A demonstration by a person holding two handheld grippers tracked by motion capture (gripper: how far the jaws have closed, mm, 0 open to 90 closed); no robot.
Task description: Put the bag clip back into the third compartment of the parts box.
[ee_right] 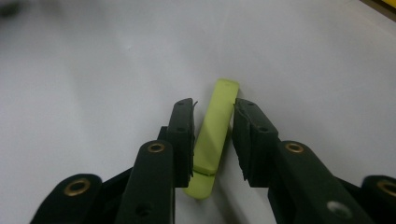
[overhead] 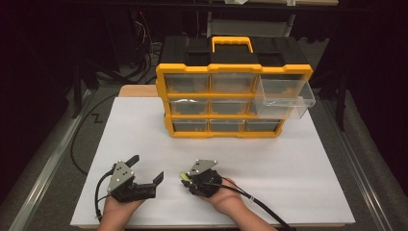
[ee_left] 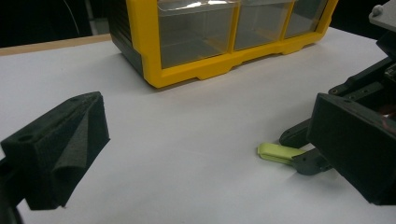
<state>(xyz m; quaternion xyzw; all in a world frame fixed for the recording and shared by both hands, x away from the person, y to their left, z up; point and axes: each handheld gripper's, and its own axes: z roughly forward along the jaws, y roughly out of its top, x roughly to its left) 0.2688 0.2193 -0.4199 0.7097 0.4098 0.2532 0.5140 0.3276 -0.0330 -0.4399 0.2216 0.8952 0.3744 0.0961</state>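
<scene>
Right gripper [ee_right: 212, 135] low centre of the high view, jaws nearly shut around a yellow-green strip [ee_right: 215, 135] lying flat on the white table [overhead: 269, 159], long axis along the jaws, grip uncertain; left gripper [overhead: 146, 168] idle, wide open, empty.

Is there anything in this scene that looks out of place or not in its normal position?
Yes. On the yellow organizer, the clear drawer at the upper right is pulled far out and hangs past the frame, while the other drawers sit flush. Also, a light green strip lies loose on the white table, between the jaws of the right tool.
</scene>
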